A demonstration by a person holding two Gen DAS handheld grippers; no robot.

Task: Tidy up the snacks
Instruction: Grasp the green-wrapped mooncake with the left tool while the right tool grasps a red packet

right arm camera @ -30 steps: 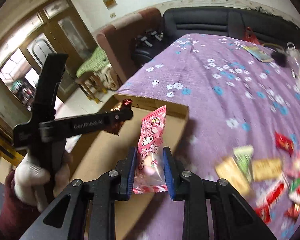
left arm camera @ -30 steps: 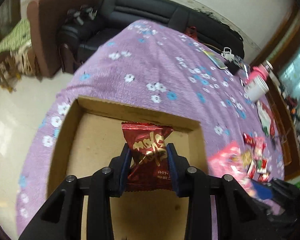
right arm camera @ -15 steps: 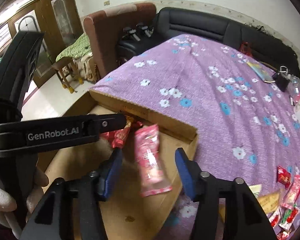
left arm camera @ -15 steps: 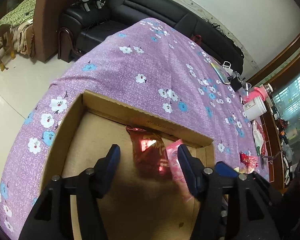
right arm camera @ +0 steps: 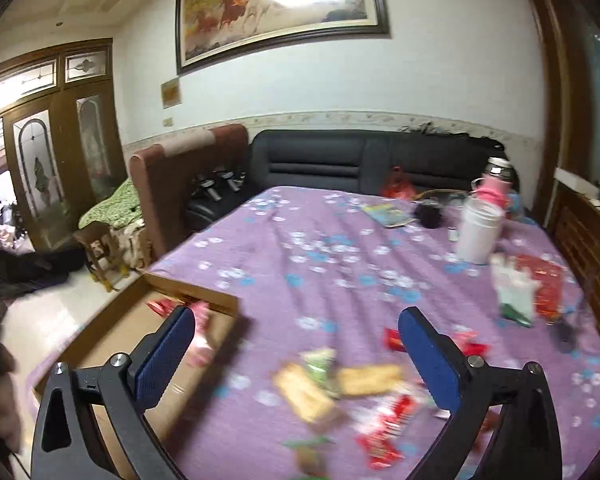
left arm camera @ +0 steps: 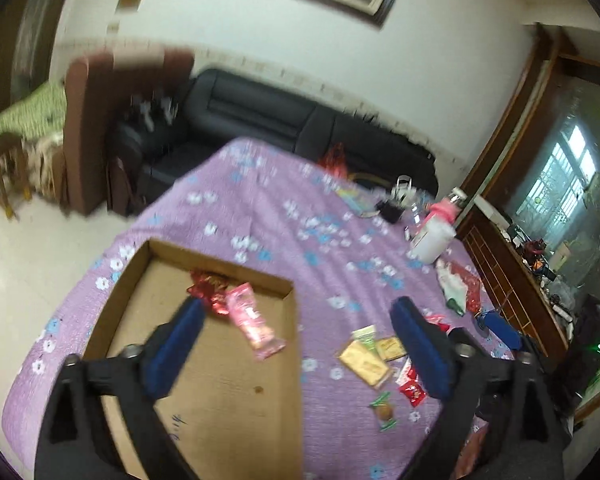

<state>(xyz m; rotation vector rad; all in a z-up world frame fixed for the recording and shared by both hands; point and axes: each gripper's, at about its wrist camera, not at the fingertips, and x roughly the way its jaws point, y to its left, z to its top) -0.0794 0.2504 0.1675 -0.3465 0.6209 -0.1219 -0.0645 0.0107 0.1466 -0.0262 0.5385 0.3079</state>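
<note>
Two tools fill the bottom of their views, both spread wide with nothing between the blue pads; their jaws have just been opening. The left tool (left arm camera: 296, 334) hangs over the near edge of a cardboard box (left arm camera: 112, 292) in the lower left of its frame, and the right tool (right arm camera: 296, 346) sits over the purple flowered cloth of the desk (right arm camera: 340, 248), with the box corner at its lower left.

Inside the box, near its far wall, lie a pink snack packet (left arm camera: 252, 320) and a red snack packet (left arm camera: 208, 290), touching each other at one end.

To the right of the box, loose on the cloth, sits a scatter of snacks (left arm camera: 374, 358): yellow, green and red wrappers, blurred in the right wrist view.

Further up the desk, toward the upper right, stand a white cup (right arm camera: 478, 236) and a pink bottle (right arm camera: 496, 184) just behind it.

Beyond the desk, a black sofa (right arm camera: 340, 156) runs along the wall under a framed painting (right arm camera: 276, 4).
</note>
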